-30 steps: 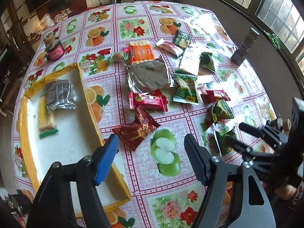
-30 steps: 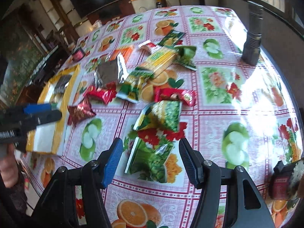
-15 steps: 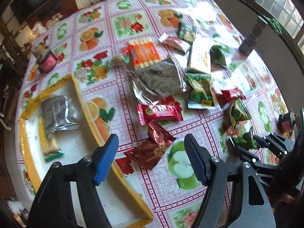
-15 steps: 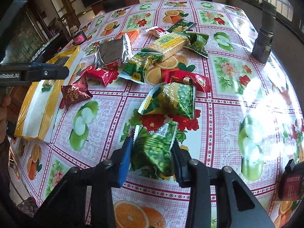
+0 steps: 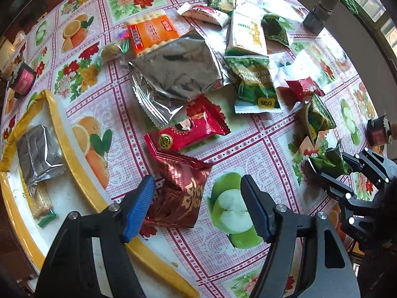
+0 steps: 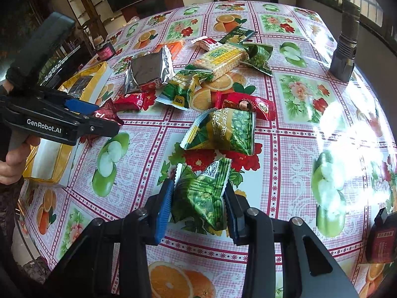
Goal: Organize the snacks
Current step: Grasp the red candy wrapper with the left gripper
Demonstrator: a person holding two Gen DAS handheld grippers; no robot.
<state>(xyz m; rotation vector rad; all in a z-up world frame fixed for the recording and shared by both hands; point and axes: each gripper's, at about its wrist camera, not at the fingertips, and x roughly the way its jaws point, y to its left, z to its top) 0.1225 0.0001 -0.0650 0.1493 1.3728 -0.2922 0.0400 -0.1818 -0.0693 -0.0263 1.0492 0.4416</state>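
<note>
The right tongs (image 6: 197, 204) had just been closing and were pressed shut on a green pea packet (image 6: 202, 193), both pads against its sides, the packet puffed up between them just above the worktop (image 6: 292, 154). Taking that green pea packet as the landmark: a second, larger pea bag (image 6: 223, 131) lay on the cloth just beyond it, and a red sweet wrapper (image 6: 248, 104) lay past that bag, touching its far edge. Farther out from the landmark sat the heap of other snacks, among them a yellow cracker pack (image 6: 220, 59) and a silver foil pouch (image 6: 148, 70).

Well to the left of the landmark, the left tongs (image 5: 197, 202) stood wide open, pointing steeply down over a dark red foil packet (image 5: 181, 193). Its left pad (image 5: 139, 208) was at or just beside the packet's edge; the right pad stood clear of it over a printed green apple. Whether the left pad actually touched could not be told. A brighter red packet (image 5: 188, 130) lay just beyond the dark red one, overlapping its top corner.

Farther left from the landmark lay the yellow-rimmed tray (image 5: 59, 124), holding a grey foil pack (image 5: 37, 154) and a biscuit stick (image 5: 41, 203) alongside it. A person's hand (image 6: 15, 159) gripped the left tool's handle. Far right of the landmark, a dark metal cylinder (image 6: 346, 42) stood upright near the worktop's edge.
</note>
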